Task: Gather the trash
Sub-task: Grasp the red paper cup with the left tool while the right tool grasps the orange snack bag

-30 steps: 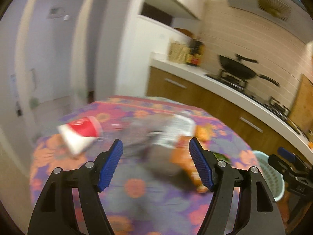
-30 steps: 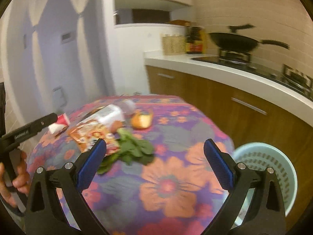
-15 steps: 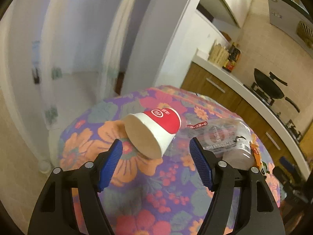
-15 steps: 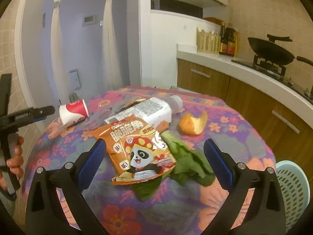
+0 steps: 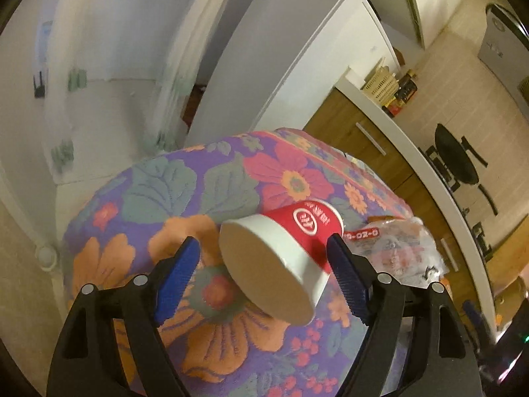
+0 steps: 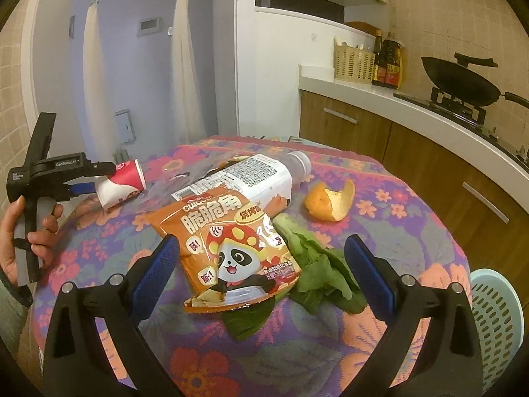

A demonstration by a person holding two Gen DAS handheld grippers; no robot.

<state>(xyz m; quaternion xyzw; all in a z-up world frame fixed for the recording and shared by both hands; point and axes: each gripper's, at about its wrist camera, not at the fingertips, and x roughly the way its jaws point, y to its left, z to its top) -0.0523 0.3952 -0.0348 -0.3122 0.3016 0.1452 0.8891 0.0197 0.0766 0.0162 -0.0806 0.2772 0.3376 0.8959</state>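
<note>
While left claw opens astride toppled paper cup, pads not pressing: light, crushable; pinch sidewall gently. Right claw wide, empty.

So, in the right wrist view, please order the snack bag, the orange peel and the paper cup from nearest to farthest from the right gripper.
From the right gripper:
1. Snack bag: between the open fingers, lying on the table.
2. Orange peel: farther back, to the right.
3. Paper cup: far left, on its side, at the left gripper.
</note>
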